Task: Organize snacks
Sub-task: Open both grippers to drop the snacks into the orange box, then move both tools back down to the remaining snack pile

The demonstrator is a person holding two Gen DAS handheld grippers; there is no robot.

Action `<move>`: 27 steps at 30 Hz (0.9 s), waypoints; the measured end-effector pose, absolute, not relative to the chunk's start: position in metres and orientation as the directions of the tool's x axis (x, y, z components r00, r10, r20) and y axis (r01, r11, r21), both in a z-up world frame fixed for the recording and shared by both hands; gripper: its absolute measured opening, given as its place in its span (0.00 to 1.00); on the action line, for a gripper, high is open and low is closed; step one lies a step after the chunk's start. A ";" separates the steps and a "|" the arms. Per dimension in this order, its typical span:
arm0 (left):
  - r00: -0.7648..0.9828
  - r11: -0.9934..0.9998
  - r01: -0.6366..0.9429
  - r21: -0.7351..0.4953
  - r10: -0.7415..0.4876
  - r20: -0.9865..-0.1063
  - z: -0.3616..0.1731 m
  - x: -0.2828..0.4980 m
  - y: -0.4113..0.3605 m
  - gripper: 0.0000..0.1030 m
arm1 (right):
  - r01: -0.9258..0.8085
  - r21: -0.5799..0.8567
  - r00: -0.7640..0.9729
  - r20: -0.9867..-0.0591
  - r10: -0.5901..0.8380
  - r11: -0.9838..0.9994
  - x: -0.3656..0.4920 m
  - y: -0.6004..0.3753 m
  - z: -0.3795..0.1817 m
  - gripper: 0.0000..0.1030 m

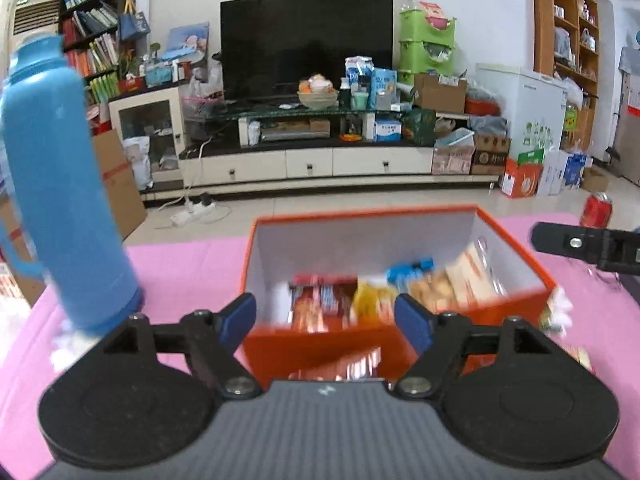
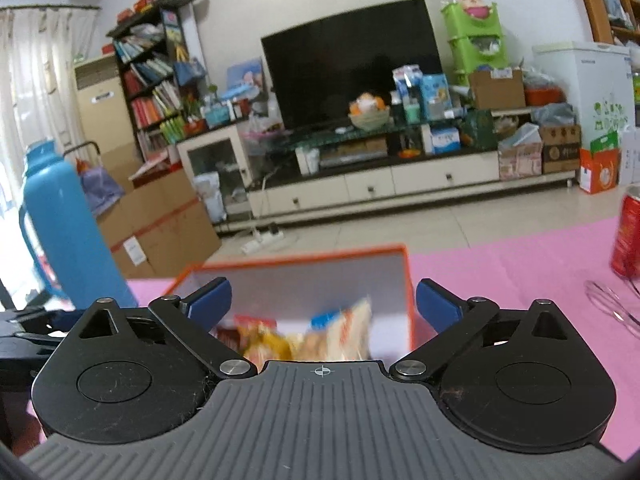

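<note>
The orange box [image 1: 400,344] is seen standing open on the pink cloth [image 1: 188,268], with several snack packets [image 1: 400,296] already lying inside against its near wall. The left gripper [image 1: 325,316] is held just short of the box's near rim, its blue pads spread apart with nothing between them. The right gripper [image 2: 323,300] is likewise spread wide and empty above the same box, at its right side. More packets seem to lie outside the box at its right near corner [image 1: 556,316], though blur makes them hard to read. A blue flask [image 1: 60,184] stands at the left of the cloth and a red can [image 2: 628,236] at the far right. The step in hand is judged to be the fetching of a loose packet. It is best approached low and squarely, the pads being closed across the packet's narrow width, and the flask and can should be given room.
</note>
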State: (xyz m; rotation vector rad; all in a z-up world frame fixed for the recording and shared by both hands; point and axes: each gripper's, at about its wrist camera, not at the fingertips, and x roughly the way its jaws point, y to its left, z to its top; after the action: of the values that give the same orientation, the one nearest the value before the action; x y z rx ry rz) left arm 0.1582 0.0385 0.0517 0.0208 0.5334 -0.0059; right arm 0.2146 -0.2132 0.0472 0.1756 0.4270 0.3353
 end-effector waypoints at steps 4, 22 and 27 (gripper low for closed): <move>0.843 1.000 -0.012 0.010 0.016 -0.537 0.045 0.114 0.043 0.76 | -0.241 0.284 0.839 -0.420 0.346 0.928 0.165 -0.239 0.027 0.90; 0.759 0.997 -0.066 -0.025 0.034 -0.650 0.017 0.067 0.062 0.76 | -0.242 0.299 0.727 -0.574 0.377 0.923 0.060 -0.244 -0.018 0.90; 0.751 0.988 -0.119 -0.095 0.027 -0.660 0.016 0.072 0.080 0.76 | -0.365 0.212 0.671 -0.615 0.414 0.907 0.059 -0.196 -0.030 0.90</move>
State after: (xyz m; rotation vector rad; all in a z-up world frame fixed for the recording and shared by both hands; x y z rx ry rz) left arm 0.0722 0.0799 0.0161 -0.1347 0.7179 0.0803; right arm 0.0587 -0.1960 -0.0301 0.0729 0.7104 0.4390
